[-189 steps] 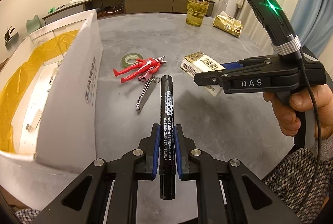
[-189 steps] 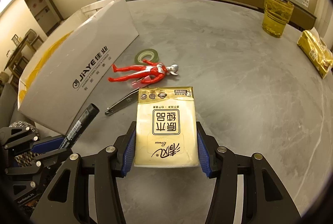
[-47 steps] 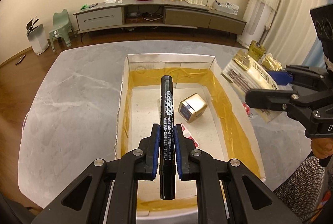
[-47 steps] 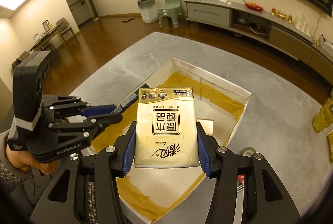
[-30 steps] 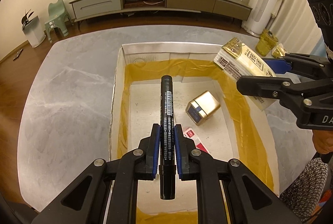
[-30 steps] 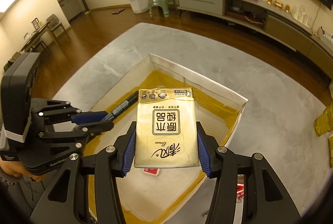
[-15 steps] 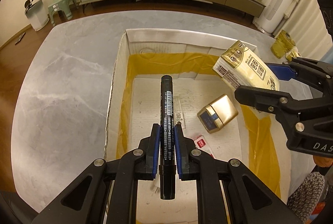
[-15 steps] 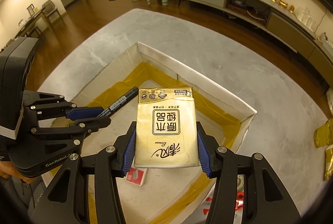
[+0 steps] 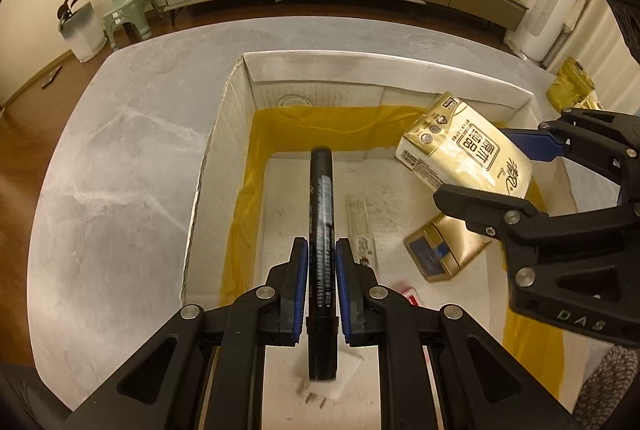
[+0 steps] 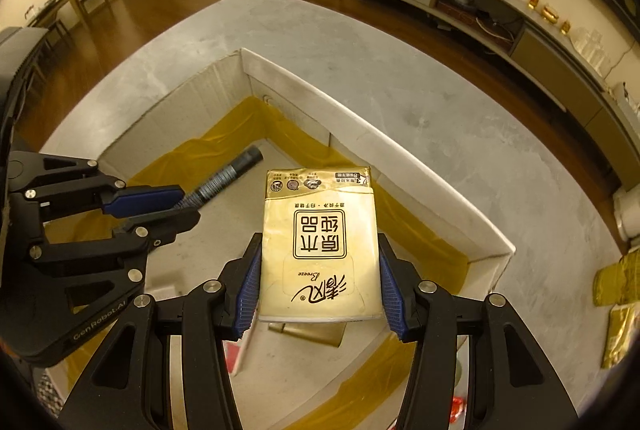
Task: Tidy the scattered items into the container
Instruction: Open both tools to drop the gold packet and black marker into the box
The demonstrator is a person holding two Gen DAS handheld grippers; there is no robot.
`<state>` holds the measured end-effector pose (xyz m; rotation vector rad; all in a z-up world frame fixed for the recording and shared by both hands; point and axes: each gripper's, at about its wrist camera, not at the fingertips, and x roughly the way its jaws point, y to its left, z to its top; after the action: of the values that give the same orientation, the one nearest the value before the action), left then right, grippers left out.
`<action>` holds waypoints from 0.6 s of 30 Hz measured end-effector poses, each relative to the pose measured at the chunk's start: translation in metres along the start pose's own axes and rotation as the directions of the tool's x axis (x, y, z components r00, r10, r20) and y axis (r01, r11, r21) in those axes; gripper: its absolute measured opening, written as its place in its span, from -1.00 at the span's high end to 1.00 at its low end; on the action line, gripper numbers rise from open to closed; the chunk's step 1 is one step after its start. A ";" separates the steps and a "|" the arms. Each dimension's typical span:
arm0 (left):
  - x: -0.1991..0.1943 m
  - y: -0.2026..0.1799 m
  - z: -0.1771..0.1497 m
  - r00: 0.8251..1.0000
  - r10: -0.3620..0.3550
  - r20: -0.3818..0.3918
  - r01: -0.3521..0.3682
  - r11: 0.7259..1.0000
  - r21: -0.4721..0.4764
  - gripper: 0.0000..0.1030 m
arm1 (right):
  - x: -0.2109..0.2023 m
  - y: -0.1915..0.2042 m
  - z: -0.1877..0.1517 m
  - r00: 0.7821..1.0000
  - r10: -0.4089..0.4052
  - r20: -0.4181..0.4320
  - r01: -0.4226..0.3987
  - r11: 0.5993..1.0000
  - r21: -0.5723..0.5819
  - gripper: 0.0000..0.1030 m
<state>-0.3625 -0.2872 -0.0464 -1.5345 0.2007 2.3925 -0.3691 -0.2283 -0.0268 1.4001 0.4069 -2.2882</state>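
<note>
Box point(image 9: 224, 134) floor open left of gold carton point(image 9: 444, 250).

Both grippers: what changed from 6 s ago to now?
Both moved from the table beside the box to over its open top. The left gripper still clamps the black marker; the right gripper still clamps the tissue pack. Nothing released. The gold box stays inside the cardboard box.

Counting what's showing: 2 grippers – left gripper point(image 9: 322, 270) gripping 1 black marker point(image 9: 322, 214), right gripper point(image 10: 320, 286) gripping 1 tissue pack point(image 10: 320, 246). 1 cardboard box point(image 9: 360, 68) sitting on 1 grey table point(image 9: 120, 158), holding 1 gold box point(image 9: 440, 250) and 1 red-and-white packet point(image 9: 410, 292).
</note>
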 end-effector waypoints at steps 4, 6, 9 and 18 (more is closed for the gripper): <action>-0.001 0.002 0.003 1.000 -0.016 0.011 0.016 1.000 -0.017 0.60 | 0.004 0.000 0.000 1.000 -0.009 -0.017 0.009 1.000 -0.006 -0.08; -0.002 0.003 0.002 1.000 -0.018 0.016 0.018 1.000 -0.014 0.58 | 0.003 -0.001 -0.001 1.000 -0.007 -0.015 0.007 1.000 -0.005 -0.08; -0.005 0.003 0.001 1.000 -0.021 0.023 0.021 1.000 -0.016 0.58 | 0.000 -0.004 -0.002 1.000 0.002 -0.012 -0.002 1.000 0.009 -0.08; -0.018 0.009 -0.005 0.999 -0.010 0.041 0.011 1.000 -0.024 0.32 | -0.007 -0.003 -0.003 1.000 0.012 -0.010 -0.012 1.000 0.018 -0.08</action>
<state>-0.3543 -0.2997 -0.0324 -1.4923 0.1549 2.4240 -0.3658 -0.2230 -0.0218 1.4197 0.3813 -2.2812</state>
